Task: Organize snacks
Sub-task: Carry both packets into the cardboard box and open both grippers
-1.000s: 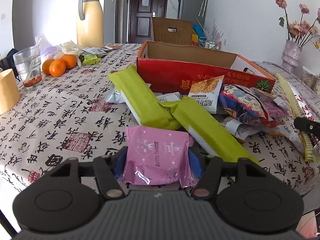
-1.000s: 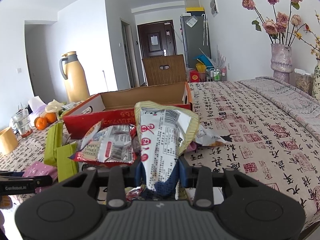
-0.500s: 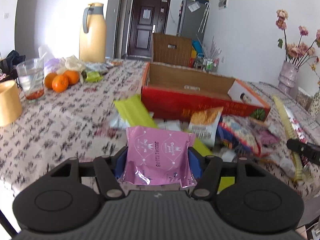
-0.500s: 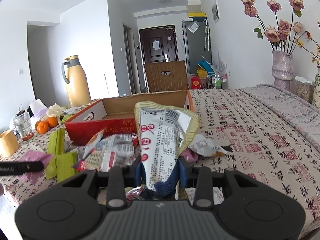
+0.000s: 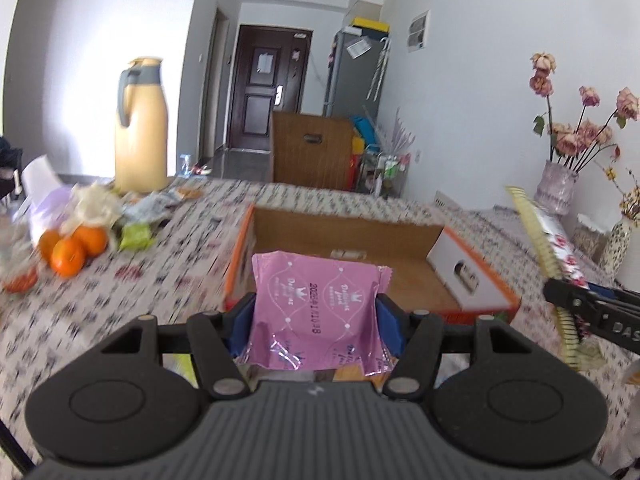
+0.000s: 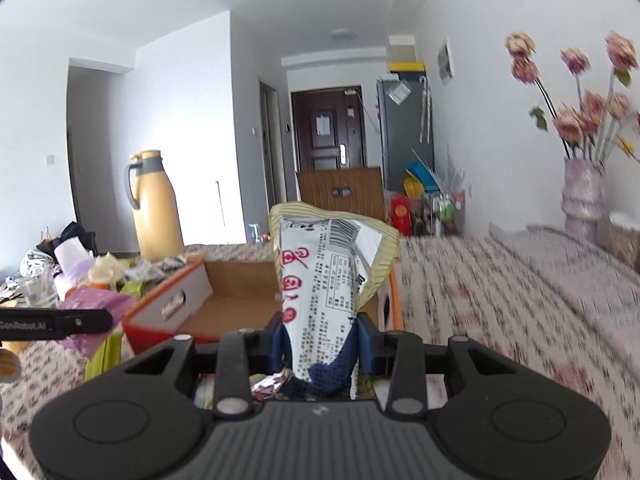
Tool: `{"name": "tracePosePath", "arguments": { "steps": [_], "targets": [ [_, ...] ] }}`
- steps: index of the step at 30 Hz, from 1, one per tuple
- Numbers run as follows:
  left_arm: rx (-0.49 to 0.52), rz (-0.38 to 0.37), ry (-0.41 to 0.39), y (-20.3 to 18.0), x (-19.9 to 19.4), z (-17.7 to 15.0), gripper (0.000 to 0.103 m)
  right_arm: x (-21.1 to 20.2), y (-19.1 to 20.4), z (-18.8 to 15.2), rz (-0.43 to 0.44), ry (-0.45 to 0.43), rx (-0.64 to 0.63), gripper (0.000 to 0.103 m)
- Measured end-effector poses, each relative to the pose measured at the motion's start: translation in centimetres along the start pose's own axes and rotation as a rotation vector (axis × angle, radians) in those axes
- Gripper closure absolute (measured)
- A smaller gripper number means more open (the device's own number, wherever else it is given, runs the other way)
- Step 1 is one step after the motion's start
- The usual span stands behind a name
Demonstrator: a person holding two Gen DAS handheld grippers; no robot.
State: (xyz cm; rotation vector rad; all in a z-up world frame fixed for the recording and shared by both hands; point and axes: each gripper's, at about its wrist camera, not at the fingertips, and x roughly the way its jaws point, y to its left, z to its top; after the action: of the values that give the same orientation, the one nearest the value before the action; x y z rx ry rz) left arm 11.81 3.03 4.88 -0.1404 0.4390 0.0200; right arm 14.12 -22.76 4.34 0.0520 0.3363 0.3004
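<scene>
My left gripper [image 5: 316, 326] is shut on a pink snack packet [image 5: 318, 308] and holds it up before the near edge of the open red cardboard box [image 5: 472, 272]. My right gripper [image 6: 322, 342] is shut on a long white snack bag with red print and a yellow striped edge [image 6: 324, 272], held upright over the same box [image 6: 240, 296]. The right gripper with its bag shows at the right of the left wrist view [image 5: 576, 304]. The left gripper's finger with the pink packet shows at the left of the right wrist view [image 6: 60, 324].
A yellow thermos jug [image 5: 140, 128], oranges [image 5: 72, 244] and loose wrappers lie at the table's left. Vases of dried roses [image 5: 560, 192] stand at the right. A wooden chair back [image 5: 312, 152] stands behind the table. Green snack packs [image 6: 104, 352] lie below the left gripper.
Both grippers have risen and moved forward toward the box with their snacks. The pile of snacks before the box has dropped out of sight below them.
</scene>
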Motion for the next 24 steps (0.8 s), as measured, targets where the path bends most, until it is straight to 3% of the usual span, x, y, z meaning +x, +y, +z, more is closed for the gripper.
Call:
{"name": "tracePosePath", "arguments": {
  "steps": [5,12,17,24],
  "targets": [
    [0.016,0.002,-0.057,-1.7,2.5,3.1,0.040,4.2,0.0,3.0,0.008,0.014,0.019,0.067],
    [0.014,0.043,-0.039,-2.6,8.1,6.7,0.040,12.0,0.0,4.8,-0.005,0.130,0.018,0.067],
    [0.021,0.087,0.046,-2.4,13.3,7.7,0.040,17.3,0.4,3.5,-0.027,0.264,0.010,0.067],
    [0.036,0.157,0.235,-1.8,19.8,5.5,0.039,21.5,0.7,1.3,-0.049,0.390,0.000,0.067]
  ]
}}
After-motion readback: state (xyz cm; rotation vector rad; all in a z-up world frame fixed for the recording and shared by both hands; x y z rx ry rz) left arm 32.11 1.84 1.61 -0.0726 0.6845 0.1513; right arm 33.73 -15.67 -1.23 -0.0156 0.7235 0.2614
